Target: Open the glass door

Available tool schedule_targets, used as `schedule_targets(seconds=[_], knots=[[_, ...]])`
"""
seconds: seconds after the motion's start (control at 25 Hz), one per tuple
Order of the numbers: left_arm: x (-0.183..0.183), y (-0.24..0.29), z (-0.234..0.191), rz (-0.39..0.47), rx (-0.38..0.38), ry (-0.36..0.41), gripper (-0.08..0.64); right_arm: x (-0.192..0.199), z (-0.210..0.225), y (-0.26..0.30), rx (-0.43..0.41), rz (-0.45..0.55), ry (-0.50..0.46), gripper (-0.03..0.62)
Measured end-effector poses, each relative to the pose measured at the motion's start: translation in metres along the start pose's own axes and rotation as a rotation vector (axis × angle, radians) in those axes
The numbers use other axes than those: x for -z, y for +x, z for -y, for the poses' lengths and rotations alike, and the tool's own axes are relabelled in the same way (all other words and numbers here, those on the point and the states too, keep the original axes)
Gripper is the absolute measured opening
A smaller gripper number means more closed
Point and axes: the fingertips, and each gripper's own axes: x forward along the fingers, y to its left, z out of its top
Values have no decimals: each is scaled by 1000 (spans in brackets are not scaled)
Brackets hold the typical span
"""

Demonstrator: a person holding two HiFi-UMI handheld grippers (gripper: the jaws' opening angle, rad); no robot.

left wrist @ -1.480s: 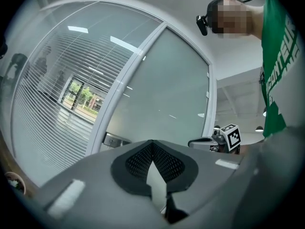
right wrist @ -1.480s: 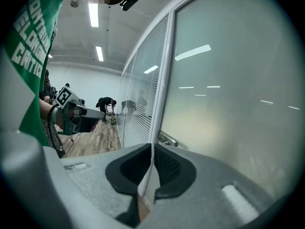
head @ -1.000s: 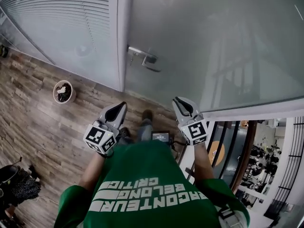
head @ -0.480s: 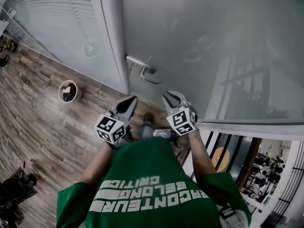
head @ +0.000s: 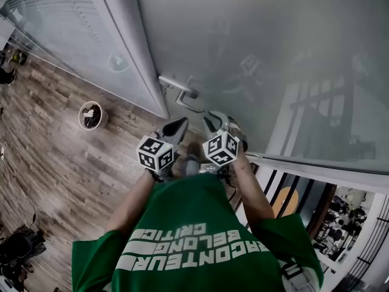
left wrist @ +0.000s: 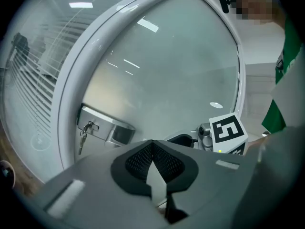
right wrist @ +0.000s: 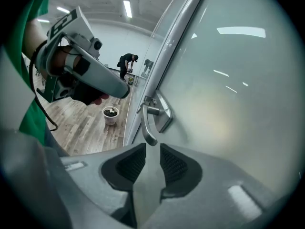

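The frosted glass door (head: 285,53) fills the upper right of the head view, with its metal lever handle (head: 184,96) at its left edge. Both grippers hover just below the handle, side by side. My left gripper (head: 180,124) is shut with nothing in it; in the left gripper view its pads meet at the tip (left wrist: 152,144), pointing at the lock plate (left wrist: 107,130), where a key (left wrist: 82,138) hangs. My right gripper (head: 210,120) is a little open, and the tip of the lever (right wrist: 148,128) hangs just ahead of the narrow gap (right wrist: 152,150), not between the pads.
A white door frame (head: 124,47) and a window with blinds (head: 42,11) stand left of the door. A small pot (head: 91,115) sits on the wood floor. A dark railing (head: 292,193) lies at the lower right. A person (right wrist: 127,64) bends over far off.
The door and handle have come closer. Both grippers moved inward toward each other and up toward the handle; the right gripper's tip now sits right under the lever.
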Motion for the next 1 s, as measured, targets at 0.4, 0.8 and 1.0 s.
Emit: schedule_targets(seconds=[0.4, 0.8, 1.0], knots=[[7, 32, -8, -72, -26, -6, 17, -3, -3, 25, 65, -79, -170, 107], [18, 54, -8, -138, -34, 8, 17, -2, -8, 31, 17, -82, -186, 74], [23, 63, -9, -169, -44, 9, 17, 1, -9, 30, -10, -74, -191, 71]])
